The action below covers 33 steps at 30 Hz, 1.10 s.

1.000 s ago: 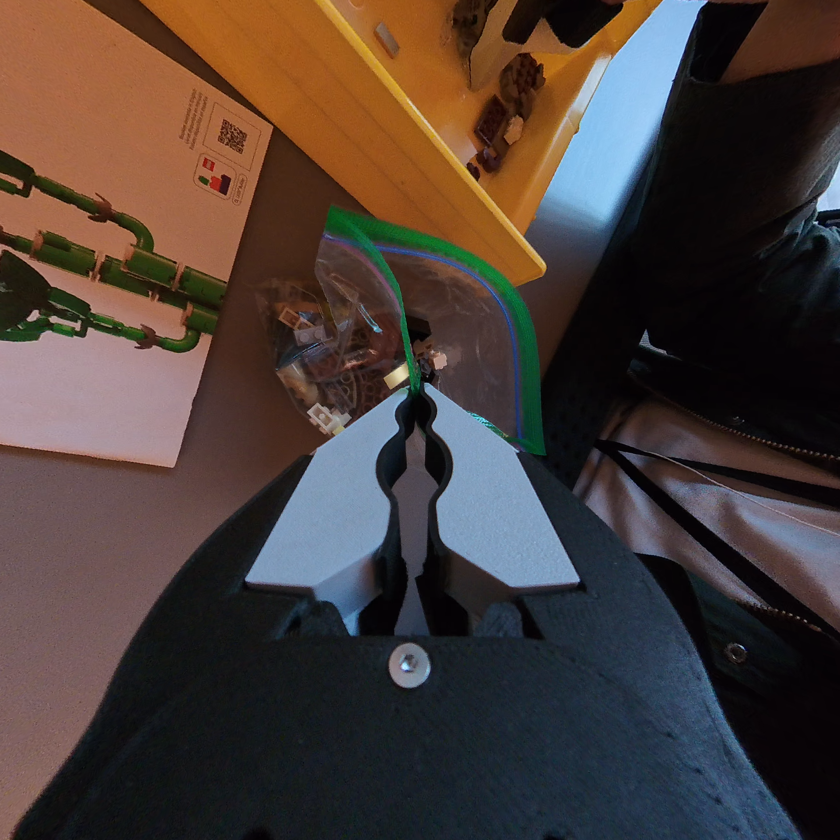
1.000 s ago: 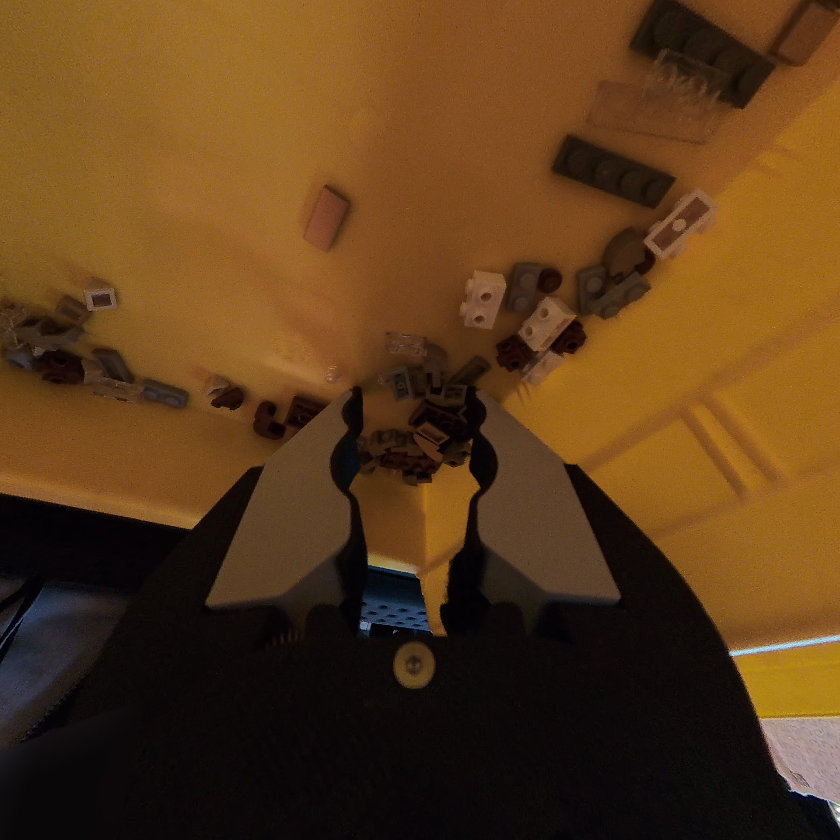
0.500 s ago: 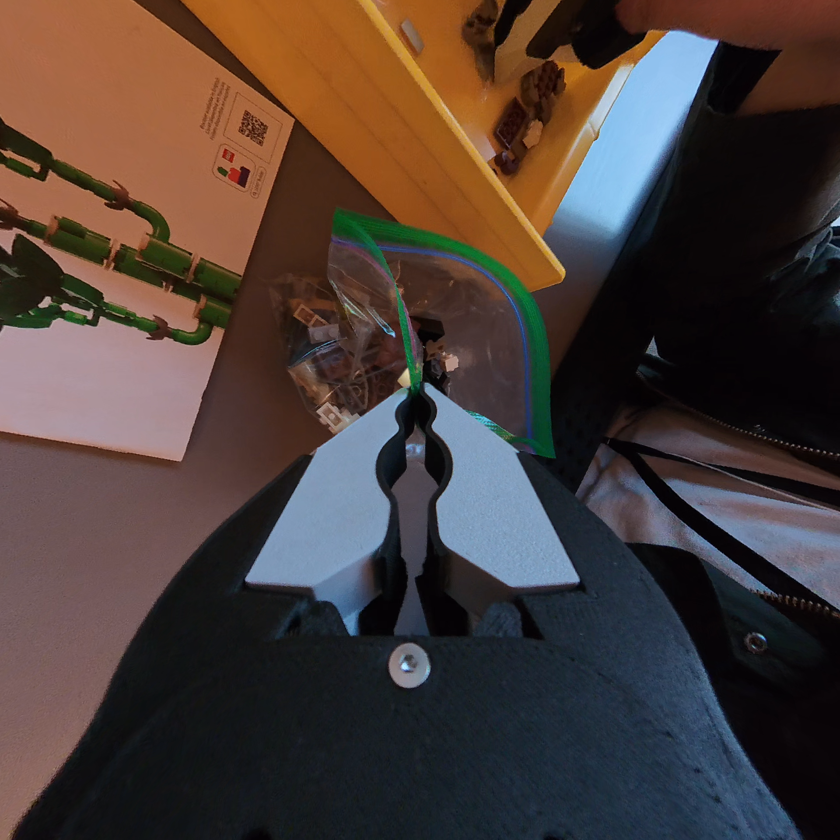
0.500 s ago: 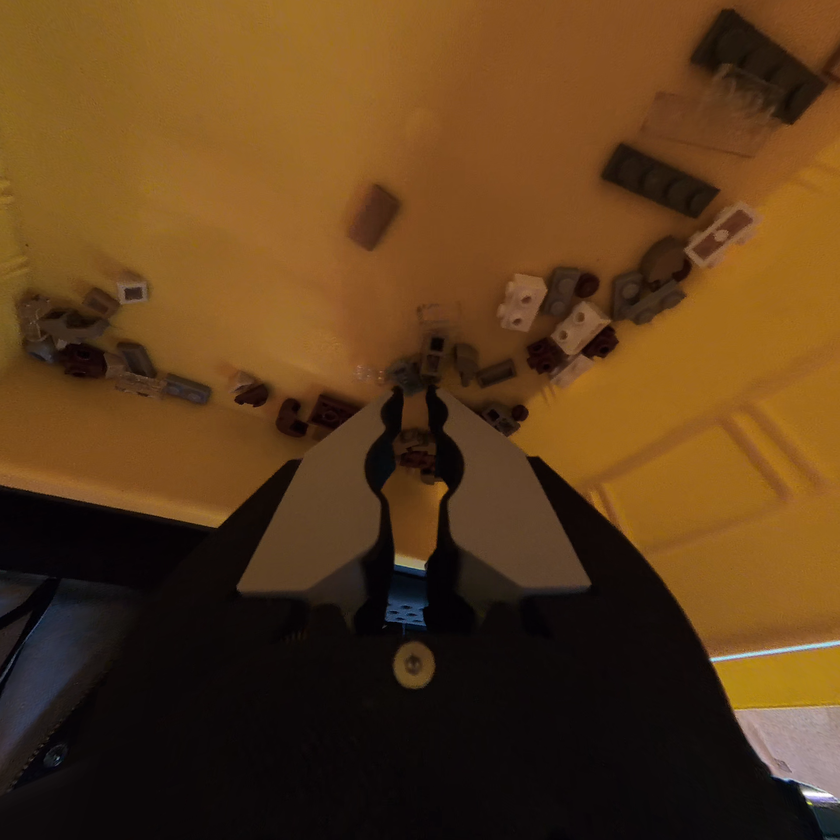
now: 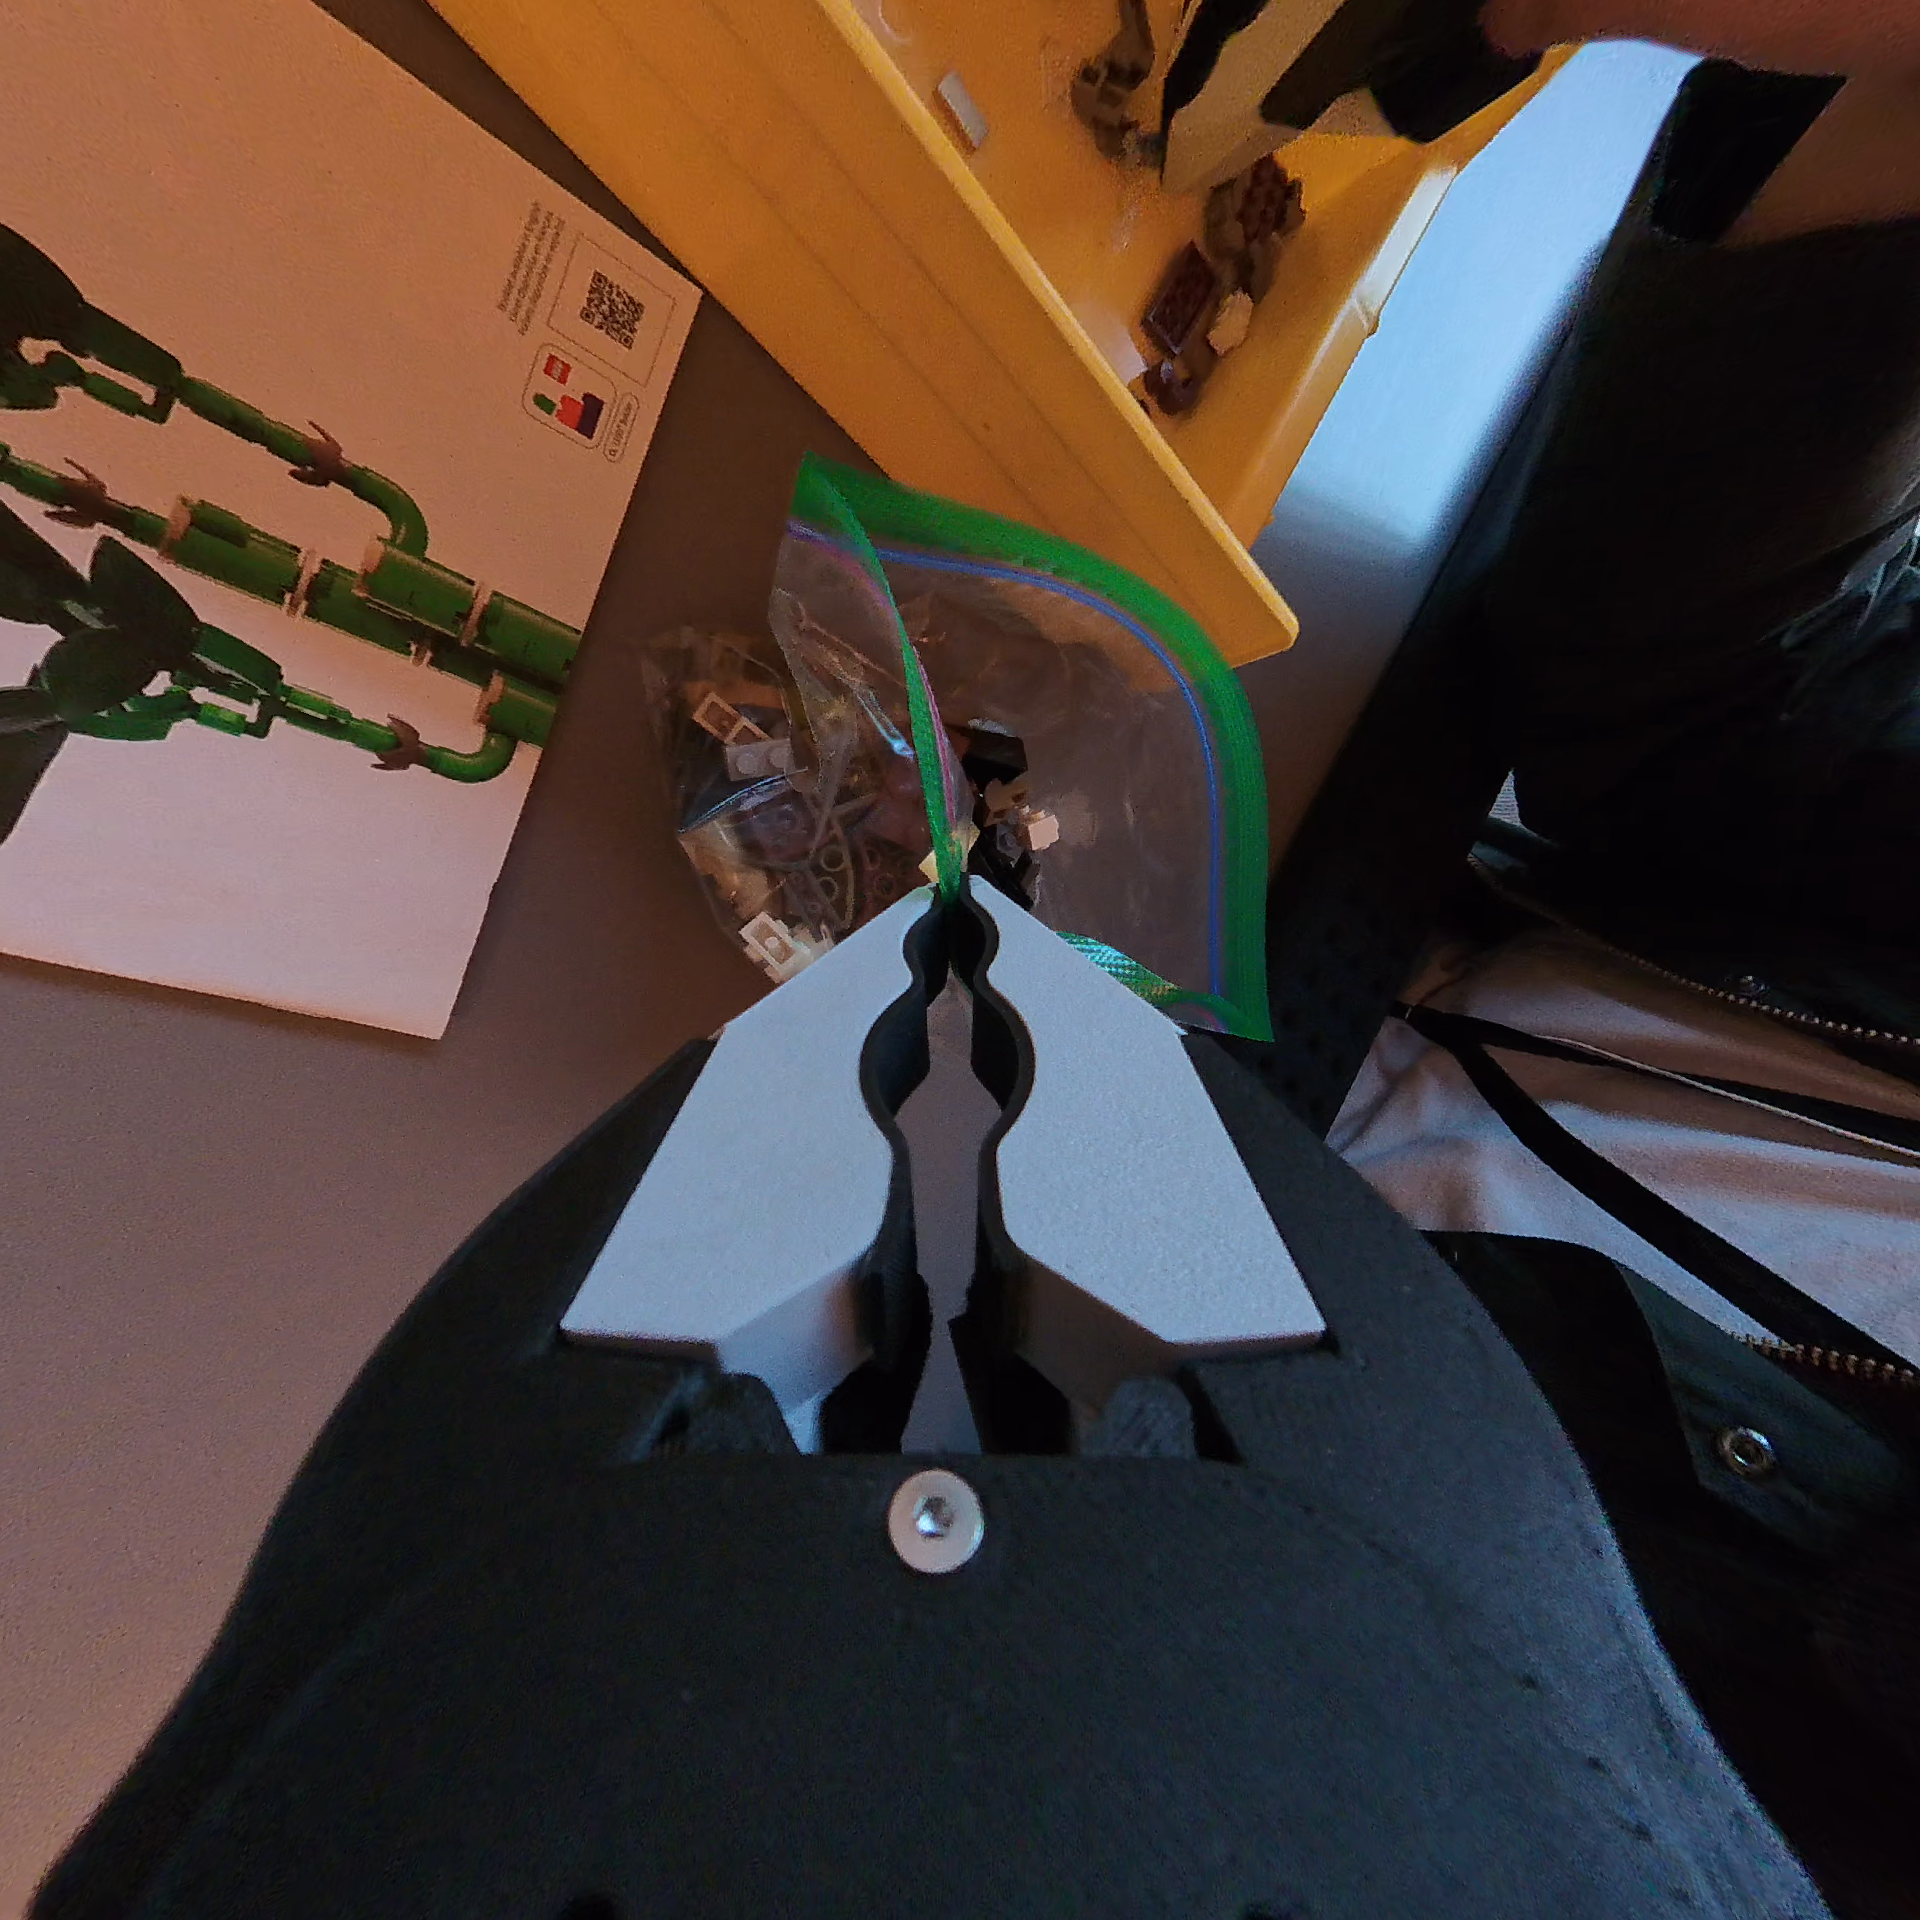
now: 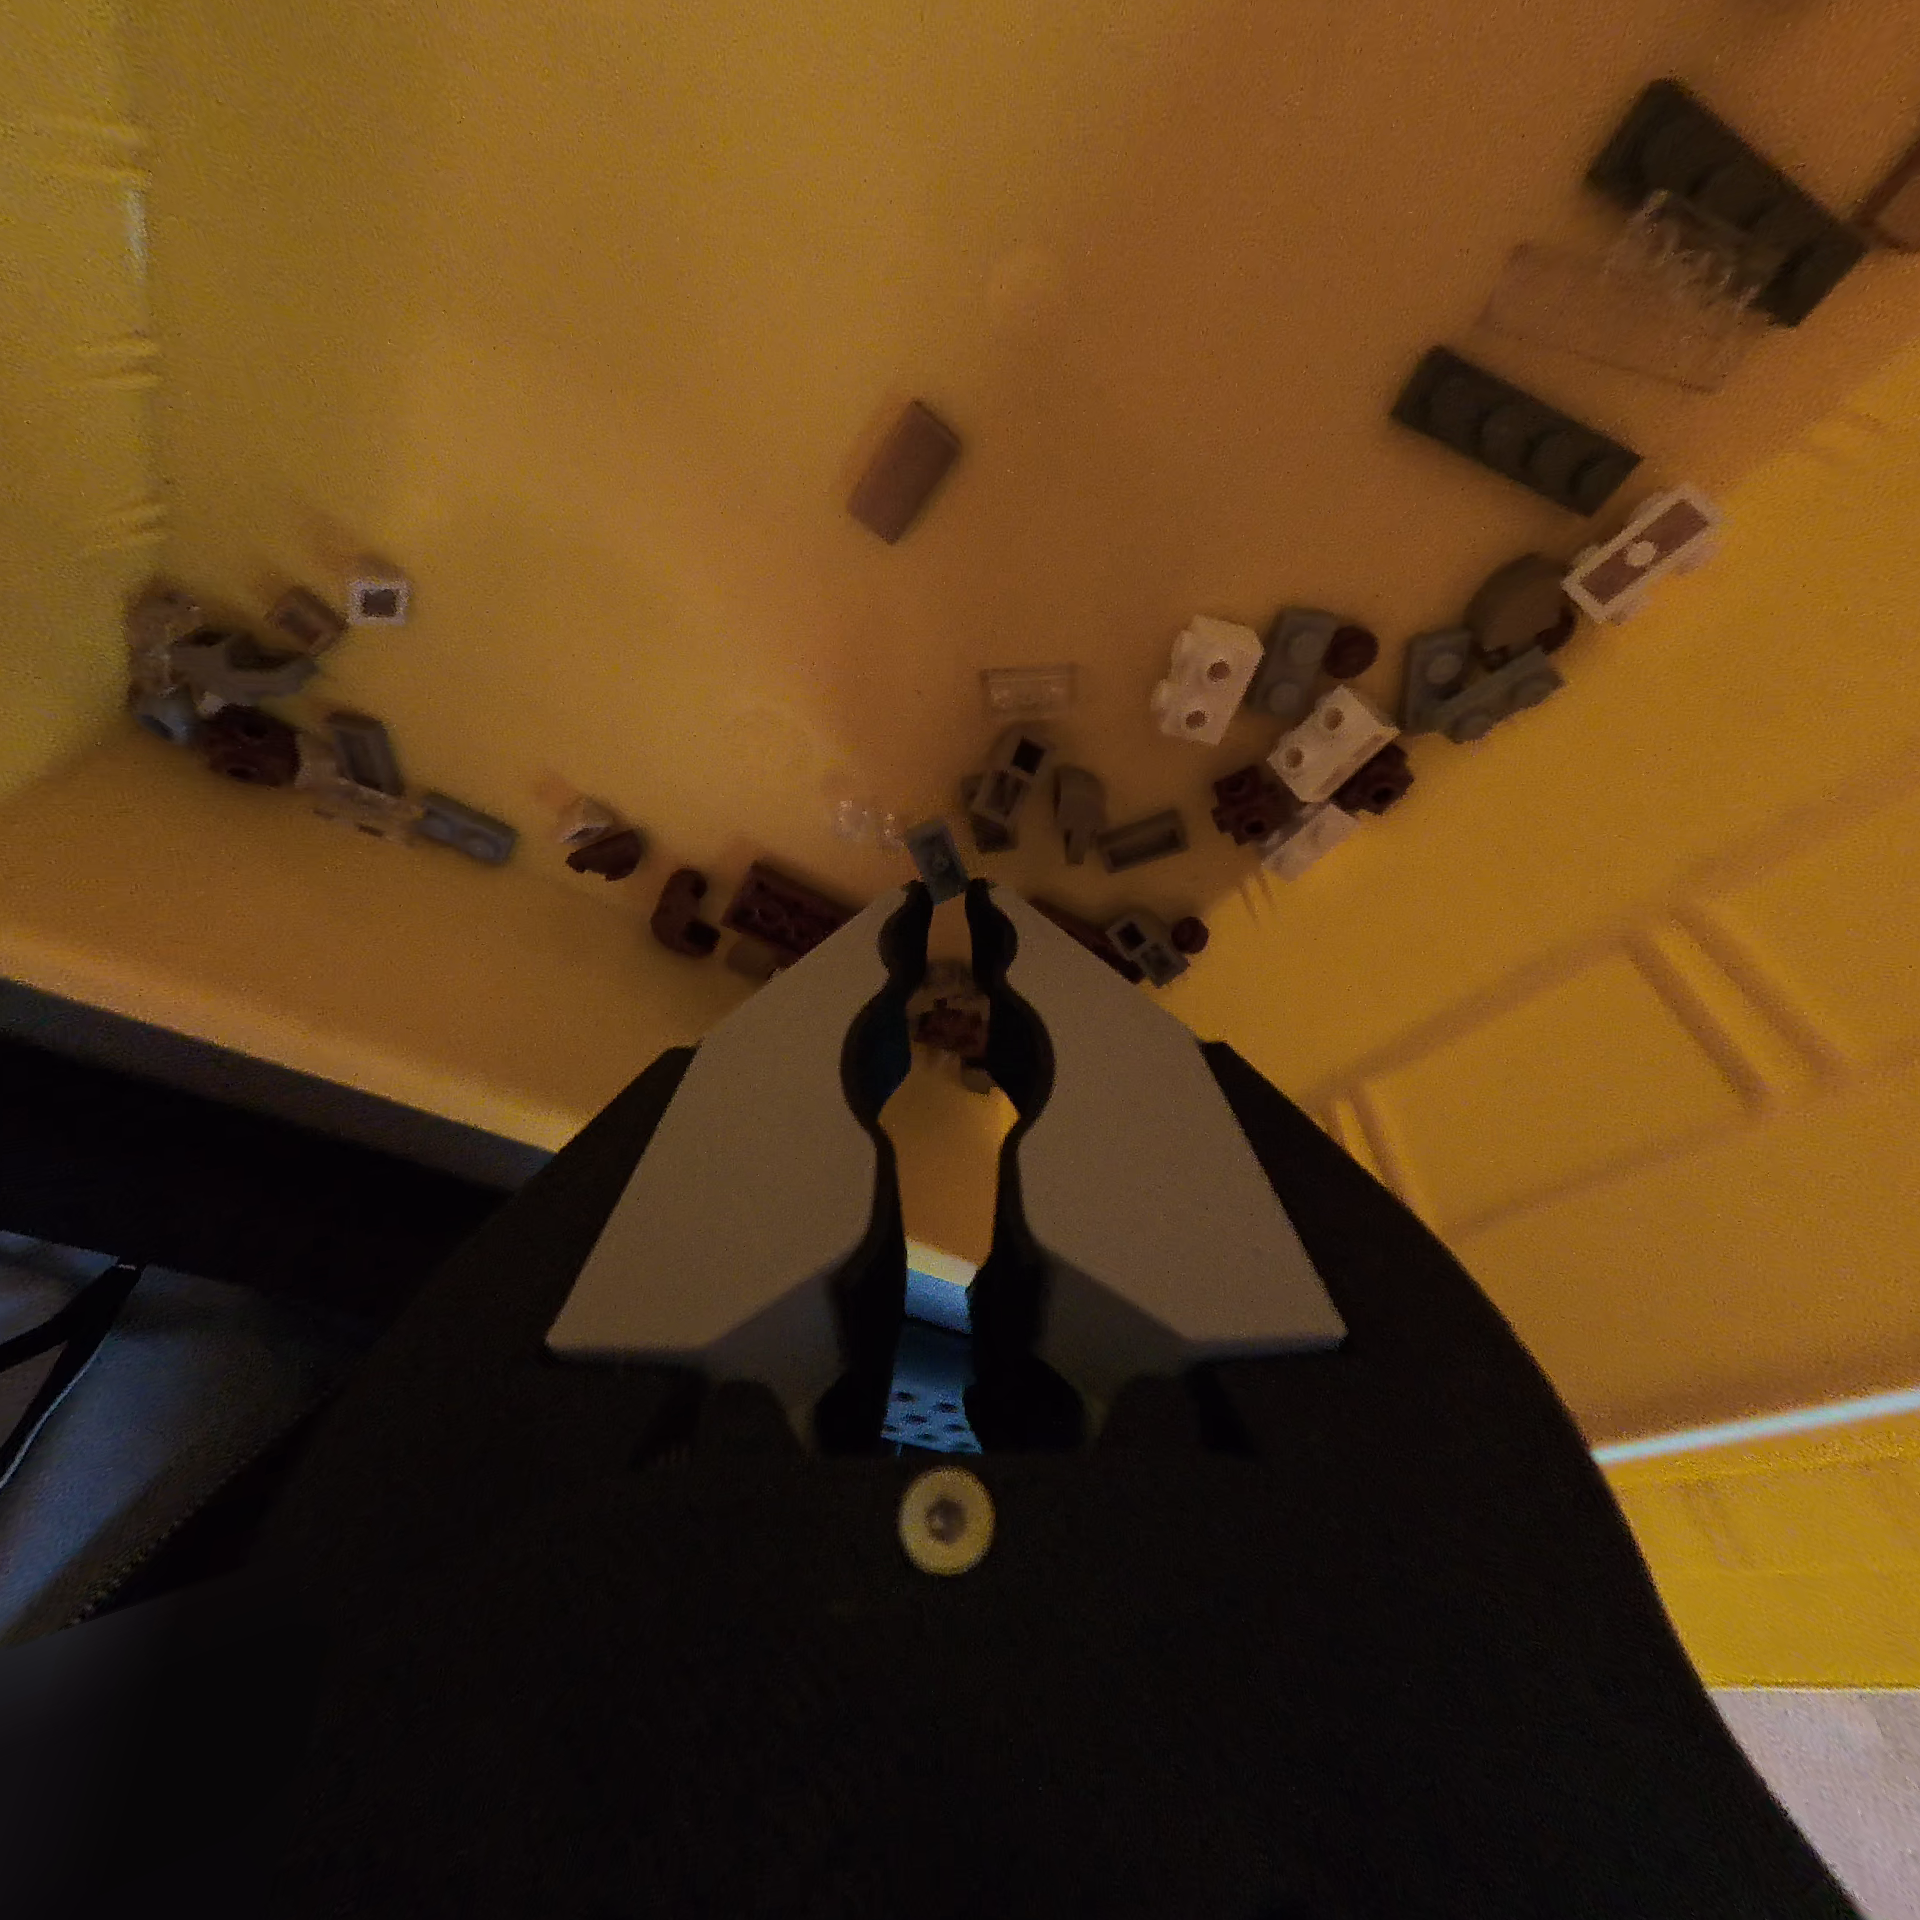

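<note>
In the left wrist view, the left gripper (image 5: 951,899) has its two grey fingers pressed together on the green zip edge of a clear plastic bag (image 5: 1122,748), pinching that edge right at the fingertips. The bag lies on a grey table (image 5: 208,1195) with its mouth pulled open, and it holds a heap of small toy bricks in grey, white and dark colours. Left of the bag, flat on the table, lies a white booklet (image 5: 260,727) printed with green stems; it does not touch the bag. Beyond the bag stands a yellow tray (image 5: 935,312), its near rim just past the bag's zip edge. Inside the tray, at the far end, the right gripper (image 5: 1226,135) shows, with a few brown bricks near it. Right of the bag, a person's dark jacket (image 5: 1714,623) fills the edge of the view. In the right wrist view, the right gripper (image 6: 943,885) is over the tray floor (image 6: 623,312), its fingers nearly together and clamped on a small grey brick (image 6: 935,857), which sticks out past the fingertips. Loose bricks lie scattered on the tray around the gripper: dark red ones (image 6: 774,914) just left of it, white ones (image 6: 1205,675) up to the right, and a tan tile (image 6: 902,473) well above it, alone.
</note>
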Available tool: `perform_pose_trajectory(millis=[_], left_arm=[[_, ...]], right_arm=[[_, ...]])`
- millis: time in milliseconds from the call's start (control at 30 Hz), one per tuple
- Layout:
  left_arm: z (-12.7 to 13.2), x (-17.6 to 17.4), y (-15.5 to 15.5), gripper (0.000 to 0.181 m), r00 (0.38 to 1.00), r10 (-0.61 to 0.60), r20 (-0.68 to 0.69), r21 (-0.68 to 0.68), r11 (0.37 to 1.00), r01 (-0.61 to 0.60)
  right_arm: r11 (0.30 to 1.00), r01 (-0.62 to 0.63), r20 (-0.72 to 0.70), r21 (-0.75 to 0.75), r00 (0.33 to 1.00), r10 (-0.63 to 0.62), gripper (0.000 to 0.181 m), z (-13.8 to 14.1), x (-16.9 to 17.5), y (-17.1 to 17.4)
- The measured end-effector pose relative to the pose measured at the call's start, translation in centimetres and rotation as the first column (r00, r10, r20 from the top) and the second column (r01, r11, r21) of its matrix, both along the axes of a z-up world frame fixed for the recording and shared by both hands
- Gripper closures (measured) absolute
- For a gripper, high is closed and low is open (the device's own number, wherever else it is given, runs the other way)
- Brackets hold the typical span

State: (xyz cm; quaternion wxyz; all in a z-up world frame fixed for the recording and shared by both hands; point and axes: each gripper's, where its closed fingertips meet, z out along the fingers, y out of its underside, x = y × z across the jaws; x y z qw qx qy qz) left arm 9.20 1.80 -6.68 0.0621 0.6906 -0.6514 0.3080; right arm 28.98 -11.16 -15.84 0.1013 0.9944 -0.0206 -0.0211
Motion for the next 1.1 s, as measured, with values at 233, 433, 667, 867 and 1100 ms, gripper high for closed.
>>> perform_pose_trajectory(millis=[233,433,667,867,1100], left_arm=[[0.2,0.1,0.1,0.181,1.0,-0.005,0.012,-0.019,1.0,0.006],[0.3,0.2,-0.2,0.181,1.0,-0.018,0.022,-0.029,0.999,0.019],[0.6,0.2,-0.3,0.181,0.999,-0.023,0.037,-0.032,0.999,0.024],[0.5,0.4,-0.6,0.181,0.999,-0.032,0.035,-0.03,0.999,0.033],[0.6,0.3,-0.4,0.181,0.999,-0.023,0.038,-0.027,0.999,0.024]], right_arm=[[0.965,-0.011,-0.1,0.261,0.994,0.038,0.175,4.3,-0.5,1.9],[0.771,-0.051,-0.25,0.634,0.931,0.267,0.174,10.8,-2.4,4.2],[0.488,-0.156,-0.171,0.859,0.811,0.56,0.174,15.6,-5.2,4.6],[0.333,-0.142,-0.13,0.932,0.729,0.672,0.174,18.6,-10.3,7.0],[0.342,-0.184,-0.171,0.921,0.598,0.783,0.174,15.1,-19.7,10.9]])
